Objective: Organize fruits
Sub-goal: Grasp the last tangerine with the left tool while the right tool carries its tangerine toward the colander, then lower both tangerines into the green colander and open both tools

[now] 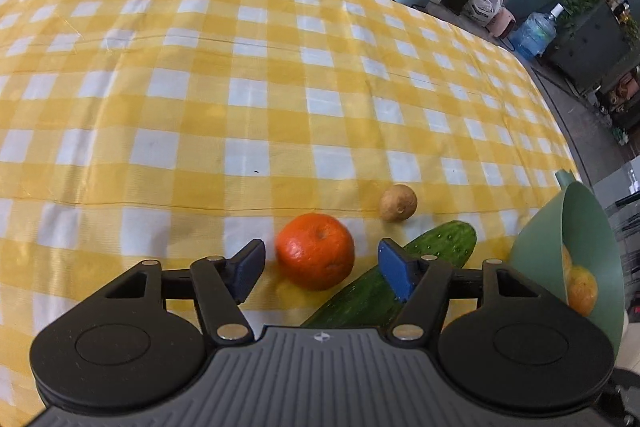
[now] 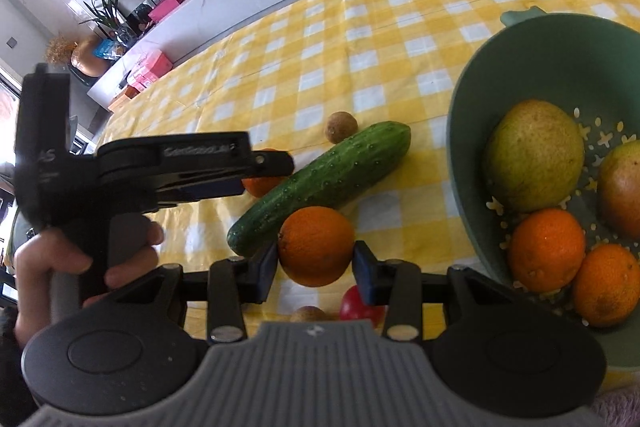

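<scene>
The right gripper (image 2: 315, 263) pinches an orange (image 2: 316, 245) bound for the bowl (image 2: 460, 131), while the left gripper (image 1: 320, 267) straddles a mandarin (image 1: 315, 250), pads not touching.

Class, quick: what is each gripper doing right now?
Left gripper: open, jaws either side of a tangerine, pads not touching.
Right gripper: shut on an orange.

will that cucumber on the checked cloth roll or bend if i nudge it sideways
The cucumber looks firm and straight, so it probably won't bend. Lying flat on its round side, it would likely roll if pushed across its length. Its bumpy skin may give some grip, though it could be slick.
</scene>
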Available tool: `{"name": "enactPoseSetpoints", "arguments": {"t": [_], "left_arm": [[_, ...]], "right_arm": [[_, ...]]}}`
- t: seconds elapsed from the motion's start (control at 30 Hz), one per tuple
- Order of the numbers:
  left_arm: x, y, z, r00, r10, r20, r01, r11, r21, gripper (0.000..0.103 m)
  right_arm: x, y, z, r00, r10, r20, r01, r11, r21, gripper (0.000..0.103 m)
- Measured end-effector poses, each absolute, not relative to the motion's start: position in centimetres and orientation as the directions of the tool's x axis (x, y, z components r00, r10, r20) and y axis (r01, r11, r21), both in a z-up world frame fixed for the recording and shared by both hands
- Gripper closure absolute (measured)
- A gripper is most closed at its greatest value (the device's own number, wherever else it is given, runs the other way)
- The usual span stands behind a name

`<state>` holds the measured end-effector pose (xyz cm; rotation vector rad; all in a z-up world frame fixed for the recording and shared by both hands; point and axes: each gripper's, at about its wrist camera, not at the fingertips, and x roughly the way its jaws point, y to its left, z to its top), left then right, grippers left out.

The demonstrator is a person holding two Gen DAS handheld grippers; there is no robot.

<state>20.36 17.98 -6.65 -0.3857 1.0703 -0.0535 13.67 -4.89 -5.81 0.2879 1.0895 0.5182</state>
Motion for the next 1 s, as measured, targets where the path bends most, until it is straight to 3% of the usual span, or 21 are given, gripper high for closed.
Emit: {"name": "enactPoseSetpoints", "arguments": {"t": [0.07,0.2,0.47,0.63,0.83,1.0], "left_arm": [[20.5,18.0,-6.8,0.485,-0.228,-0.844,-0.156,0.927,-0.34,0.043],[20.6,17.6,-7.0,0.481,-0.202,-0.853,-0.159,0.937,-0.311,0.054],[19.7,17.8,-6.0,0.531,-0.226,-0.817,-0.167,0.917,-0.363,0.055],[17.8,16.7,-2.1,0.658,-0.234,-0.716,-0.108,0.912,-0.397,0.055],[17.2,11.8,2.2,0.7,-0.355,-0.62,0.073,0.899,-0.432,0.055],[18.7,6.1,2.6,0.603,-0.508,-0.615,0.198,0.842,-0.502,0.055]], "right_arm": [[13.7,-4.9,-5.8,0.361,0.536,-0.763,-0.257,0.844,0.472,0.065],[13.6,-5.0,-5.3,0.368,0.547,-0.752,-0.261,0.837,0.481,0.065],[13.5,-5.9,-4.2,0.395,0.578,-0.714,-0.269,0.816,0.512,0.065],[13.3,-10.0,-1.6,0.483,0.616,-0.622,-0.252,0.778,0.575,0.065],[12.8,-18.9,0.0,0.665,0.494,-0.56,-0.072,0.789,0.61,0.065],[13.1,-24.2,-2.1,0.711,0.421,-0.563,0.092,0.738,0.669,0.065]]}}
